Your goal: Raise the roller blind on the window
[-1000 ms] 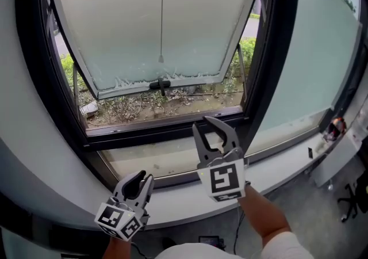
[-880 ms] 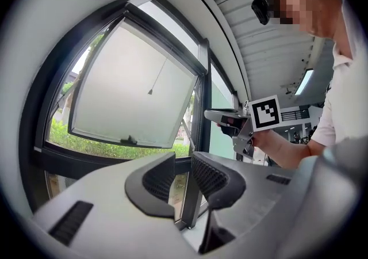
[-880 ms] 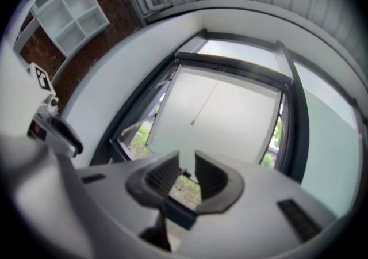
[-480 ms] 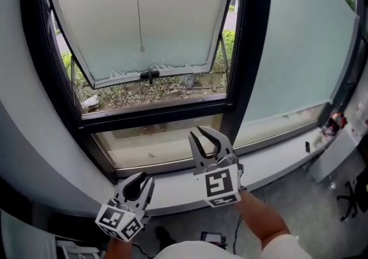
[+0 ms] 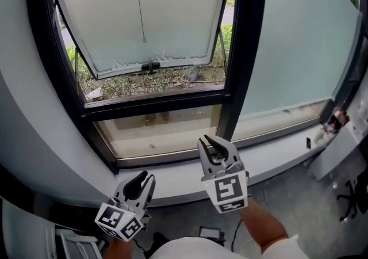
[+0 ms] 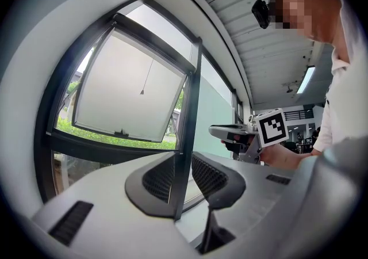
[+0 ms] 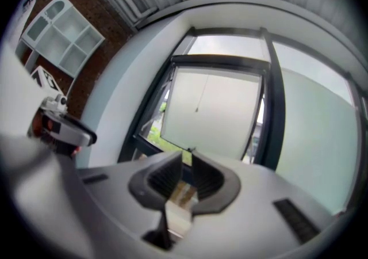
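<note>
Hanging cord (image 5: 140, 4), seemingly before tilted sash (image 5: 184, 16)

No words, numbers or brand names can be read anywhere. The only printed signs are black-and-white square code markers. They stand on the left tool's cube (image 5: 118, 221) behind the left tool (image 5: 146, 177), and on the right tool's cube (image 5: 229, 191) behind the right tool (image 5: 214, 145). They show block patterns, not letters.
</note>
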Tool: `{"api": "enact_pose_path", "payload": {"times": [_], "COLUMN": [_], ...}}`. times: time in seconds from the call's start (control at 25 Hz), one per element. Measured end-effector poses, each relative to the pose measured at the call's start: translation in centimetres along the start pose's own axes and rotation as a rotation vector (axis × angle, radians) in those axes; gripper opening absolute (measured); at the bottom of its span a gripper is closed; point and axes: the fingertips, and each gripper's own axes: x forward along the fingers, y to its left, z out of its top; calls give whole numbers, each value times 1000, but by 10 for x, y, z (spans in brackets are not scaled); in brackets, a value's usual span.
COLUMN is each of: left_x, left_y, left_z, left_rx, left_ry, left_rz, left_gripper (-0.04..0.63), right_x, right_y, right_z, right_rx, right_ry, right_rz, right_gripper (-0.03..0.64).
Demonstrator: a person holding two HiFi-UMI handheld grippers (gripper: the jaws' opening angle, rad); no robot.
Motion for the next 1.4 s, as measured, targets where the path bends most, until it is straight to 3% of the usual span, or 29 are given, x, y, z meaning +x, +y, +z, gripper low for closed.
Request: {"api": "enact_pose_path", "payload": {"times": [0.52,1.4], "left_x": [-50,-90], "left_y": [28,33], "left_z": [-28,-59], "left_rx": [-56,-119], "left_ry": [80,149], "left_rz": [22,-15], "left_gripper": [103,103], "right_x": [-31,-48], "right_y": [46,107], "right_z": [-58,-101], "right_rx": [159,211], "right_ry": [132,298], "right_rz": [6,33], "right_gripper": [51,28]}}
